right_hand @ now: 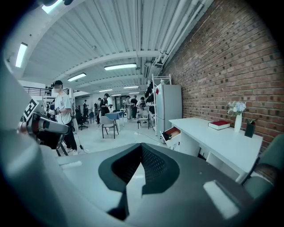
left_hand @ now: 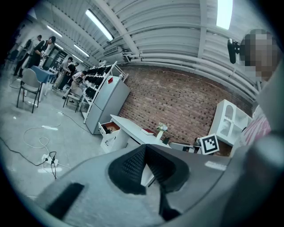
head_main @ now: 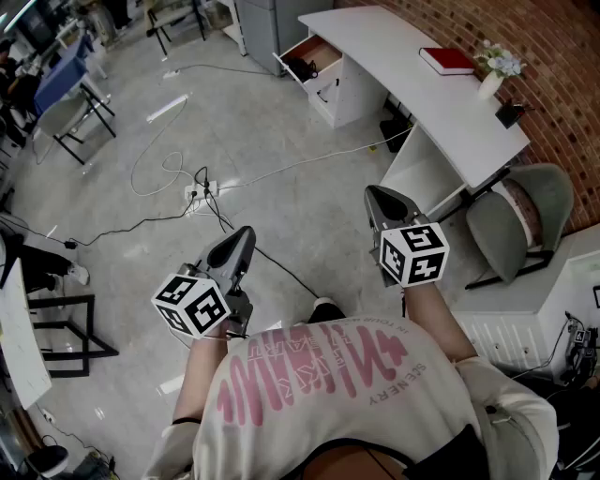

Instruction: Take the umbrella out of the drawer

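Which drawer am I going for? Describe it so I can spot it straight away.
Find the long white desk along the brick wall. At its far end, beside the grey cabinet, sits a white drawer unit. The drawer is its top one, the only one pulled out, showing a reddish-brown inside.

The floor (head_main: 281, 122) looked like smooth, faintly glossy concrete. The wall (head_main: 562, 47) was rough red brick. The table (head_main: 412, 75) had a smooth, matt white top. The left gripper (left_hand: 144, 148) had matt black, ribbed fingers (left_hand: 131, 166).
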The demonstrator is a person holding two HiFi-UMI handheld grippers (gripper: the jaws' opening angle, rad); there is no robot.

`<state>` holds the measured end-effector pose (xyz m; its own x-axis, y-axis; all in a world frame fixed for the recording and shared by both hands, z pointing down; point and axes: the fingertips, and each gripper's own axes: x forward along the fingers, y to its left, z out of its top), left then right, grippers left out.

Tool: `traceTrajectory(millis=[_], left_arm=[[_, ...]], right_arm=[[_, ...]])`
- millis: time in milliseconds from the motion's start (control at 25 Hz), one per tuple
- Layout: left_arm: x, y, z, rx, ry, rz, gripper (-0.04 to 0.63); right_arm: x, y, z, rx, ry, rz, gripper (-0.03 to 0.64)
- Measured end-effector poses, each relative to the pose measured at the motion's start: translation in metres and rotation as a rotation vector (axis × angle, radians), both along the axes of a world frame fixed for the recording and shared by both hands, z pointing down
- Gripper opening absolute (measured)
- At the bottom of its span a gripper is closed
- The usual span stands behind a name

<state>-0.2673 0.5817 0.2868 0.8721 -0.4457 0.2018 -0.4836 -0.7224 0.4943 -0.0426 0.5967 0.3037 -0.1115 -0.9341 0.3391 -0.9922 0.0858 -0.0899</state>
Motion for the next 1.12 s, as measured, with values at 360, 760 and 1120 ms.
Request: traceTrajectory(millis=[360,760,1120], left_arm=[[-0.014,-0.002,0.002,0.006,0.019,-0.034,0.005],[-0.035,0.000,0.022,-0.011,-0.009,-0.082,0.005],[-0.032,-0.017,0.028,-0.040,-0.006,-0.100,0.005]], right_arm=[[-0.015,0.006,0.004,-0.003,-0.008,0.001,0.014],[-0.038,0.033,0.026,-0.038,-0.136,0.055,0.014],[-0.037,0.012,0.041,-0.094,-0.207,0.058,0.014]])
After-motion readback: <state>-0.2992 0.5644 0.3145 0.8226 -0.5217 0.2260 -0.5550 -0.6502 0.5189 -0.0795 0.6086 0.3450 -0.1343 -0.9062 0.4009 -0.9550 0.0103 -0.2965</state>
